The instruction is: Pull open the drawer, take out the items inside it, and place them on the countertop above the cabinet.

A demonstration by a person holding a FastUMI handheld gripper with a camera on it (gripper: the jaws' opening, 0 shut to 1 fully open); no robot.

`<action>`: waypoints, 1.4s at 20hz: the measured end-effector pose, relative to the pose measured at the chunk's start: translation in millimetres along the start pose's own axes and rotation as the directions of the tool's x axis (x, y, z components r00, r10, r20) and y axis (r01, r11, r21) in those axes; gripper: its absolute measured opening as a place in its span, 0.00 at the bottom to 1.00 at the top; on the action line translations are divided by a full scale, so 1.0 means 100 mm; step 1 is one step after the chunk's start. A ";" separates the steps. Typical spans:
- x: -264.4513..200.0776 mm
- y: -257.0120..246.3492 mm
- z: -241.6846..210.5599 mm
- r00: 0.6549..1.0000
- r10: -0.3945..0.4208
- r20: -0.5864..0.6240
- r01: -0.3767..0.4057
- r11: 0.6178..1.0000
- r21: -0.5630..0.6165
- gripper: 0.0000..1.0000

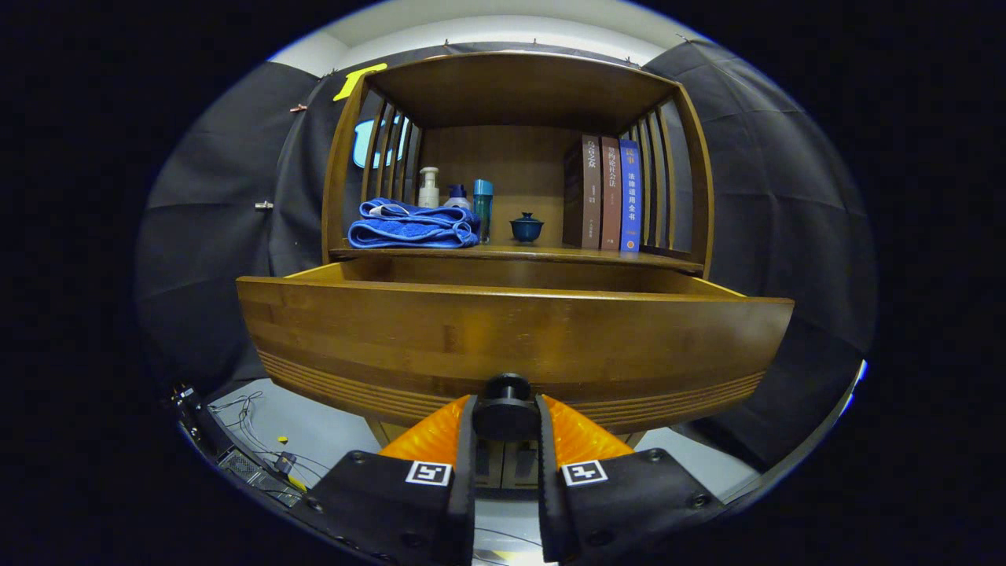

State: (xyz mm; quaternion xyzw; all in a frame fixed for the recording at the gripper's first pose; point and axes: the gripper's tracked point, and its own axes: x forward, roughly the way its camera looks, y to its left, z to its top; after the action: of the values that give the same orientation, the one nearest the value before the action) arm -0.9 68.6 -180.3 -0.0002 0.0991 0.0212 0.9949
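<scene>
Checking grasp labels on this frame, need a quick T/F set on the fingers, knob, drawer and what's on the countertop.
1. The fingers are closed on the black knob of the drawer. True.
2. The drawer is fully shut. False: it stands pulled out from the cabinet, its top rim showing.
3. A folded blue towel lies on the countertop. True.
4. The books lie flat in a stack. False: they stand upright, beyond the drawer, to the right of the teacup.
5. The blue lidded teacup sits between the fingers. False: it is on the countertop, between the bottles and the books.
</scene>
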 end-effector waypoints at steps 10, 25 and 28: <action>-0.16 0.02 -0.06 0.999 -0.020 -0.032 0.020 1.000 0.004 0.37; -0.56 -0.13 1.07 0.975 -0.166 -0.145 0.171 0.985 0.021 0.98; -0.37 -0.17 1.43 0.961 -0.192 -0.198 0.200 0.980 0.020 0.99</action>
State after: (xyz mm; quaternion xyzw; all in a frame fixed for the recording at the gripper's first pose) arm -8.7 50.7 -32.8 0.0079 0.1958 -0.0794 0.9774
